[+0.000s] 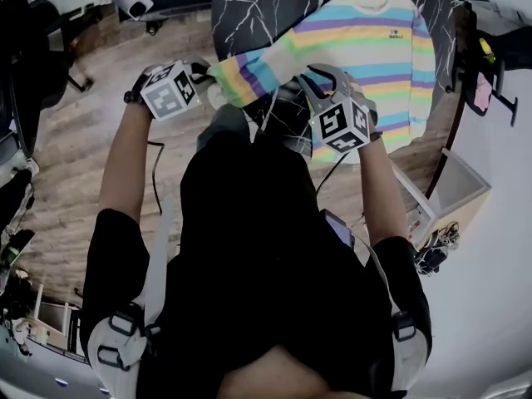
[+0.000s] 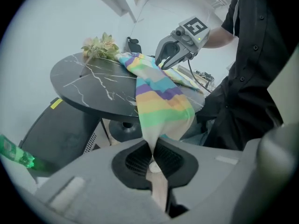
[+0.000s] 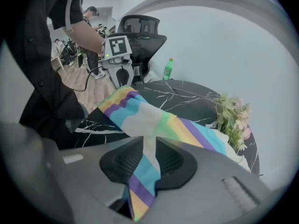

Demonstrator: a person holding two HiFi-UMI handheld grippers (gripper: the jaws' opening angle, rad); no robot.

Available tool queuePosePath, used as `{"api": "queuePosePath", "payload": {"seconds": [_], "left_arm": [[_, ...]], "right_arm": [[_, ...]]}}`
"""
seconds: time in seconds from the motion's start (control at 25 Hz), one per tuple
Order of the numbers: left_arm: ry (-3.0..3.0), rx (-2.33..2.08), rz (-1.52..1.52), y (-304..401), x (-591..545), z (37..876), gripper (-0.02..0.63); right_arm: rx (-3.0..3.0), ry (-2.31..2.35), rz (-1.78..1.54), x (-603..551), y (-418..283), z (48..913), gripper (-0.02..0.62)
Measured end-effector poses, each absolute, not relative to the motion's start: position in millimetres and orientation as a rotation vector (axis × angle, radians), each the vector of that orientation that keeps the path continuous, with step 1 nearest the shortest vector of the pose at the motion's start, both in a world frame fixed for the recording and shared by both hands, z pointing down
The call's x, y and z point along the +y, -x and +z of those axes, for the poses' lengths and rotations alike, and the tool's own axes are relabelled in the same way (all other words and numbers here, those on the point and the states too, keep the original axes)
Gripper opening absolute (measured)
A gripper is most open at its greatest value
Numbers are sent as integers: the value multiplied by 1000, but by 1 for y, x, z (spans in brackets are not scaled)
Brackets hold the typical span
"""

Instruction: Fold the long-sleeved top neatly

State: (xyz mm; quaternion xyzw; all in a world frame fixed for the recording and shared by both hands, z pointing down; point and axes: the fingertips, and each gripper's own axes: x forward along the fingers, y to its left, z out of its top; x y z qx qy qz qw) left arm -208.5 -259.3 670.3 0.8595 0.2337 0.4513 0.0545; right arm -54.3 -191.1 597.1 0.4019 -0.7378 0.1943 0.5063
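A long-sleeved top [image 1: 374,48] with pastel stripes lies spread on a round black marble table [image 1: 249,7]. Its left sleeve [image 1: 249,77] is pulled off toward the table's near edge. My left gripper [image 1: 212,77] is shut on the cuff end of that sleeve [image 2: 159,101], and the cloth runs up taut from the left gripper's [image 2: 152,150] pinched jaws. My right gripper [image 1: 312,77] stands over the top near where the sleeve joins the body. In the right gripper view the striped fabric [image 3: 149,118] passes between the closed jaws of the right gripper [image 3: 149,146] and hangs below them.
A bunch of flowers [image 2: 100,45] lies at the table's far side by the collar. A green bottle [image 3: 168,69] stands beyond the table and a black office chair [image 3: 140,27] behind it. A box [image 1: 457,189] sits on the floor at the right.
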Motion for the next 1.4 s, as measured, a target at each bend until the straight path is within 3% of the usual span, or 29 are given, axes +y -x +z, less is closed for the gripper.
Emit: {"api": "queuePosePath", "payload": {"seconds": [0.68, 1.12, 1.4], "left_arm": [[-2779, 200, 1428, 246, -329, 552, 15], [-2483, 105, 1427, 256, -311, 589, 17], [-2447, 10, 1471, 259, -300, 599, 17]], "right_arm": [[-1682, -1085, 492, -207, 46, 589, 92], [-1623, -1223, 542, -199, 36, 609, 92], [-1815, -1221, 443, -221, 90, 579, 95]]}}
